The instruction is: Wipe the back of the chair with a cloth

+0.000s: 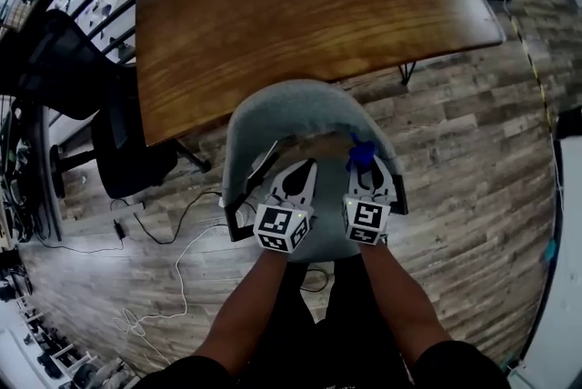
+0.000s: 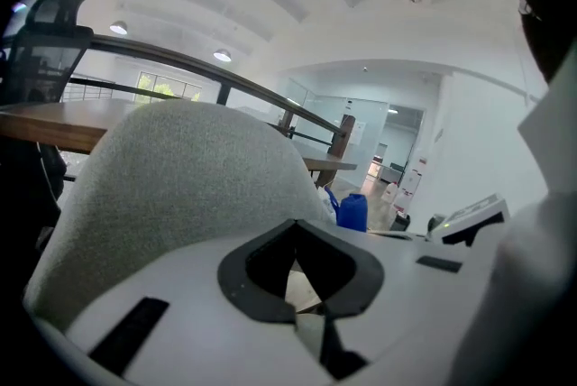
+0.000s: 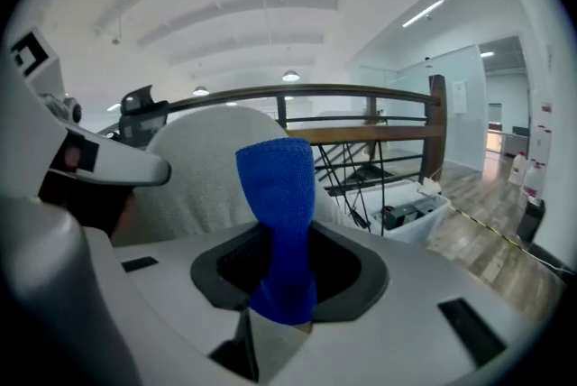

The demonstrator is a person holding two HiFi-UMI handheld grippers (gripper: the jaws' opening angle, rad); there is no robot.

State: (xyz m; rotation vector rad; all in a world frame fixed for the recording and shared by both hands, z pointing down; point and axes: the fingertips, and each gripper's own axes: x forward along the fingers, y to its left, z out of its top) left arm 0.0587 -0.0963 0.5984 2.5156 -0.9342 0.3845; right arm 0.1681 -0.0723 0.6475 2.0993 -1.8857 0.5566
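The chair's grey upholstered back [image 1: 291, 104] curves right in front of both grippers, below the table edge. My right gripper [image 1: 368, 176] is shut on a blue cloth [image 1: 361, 151], which stands up from its jaws beside the right part of the backrest. In the right gripper view the cloth [image 3: 278, 222] rises as a folded strip in front of the grey back [image 3: 198, 168]. My left gripper [image 1: 298, 174] sits just left of it, jaws shut with nothing between them. The grey back [image 2: 180, 186] fills the left gripper view close ahead.
A large wooden table [image 1: 300, 5] stands beyond the chair. A black office chair [image 1: 91, 105] is at the left, with cables [image 1: 173, 260] trailing over the plank floor. A dark railing [image 3: 361, 91] and a white box [image 3: 410, 213] lie to the right.
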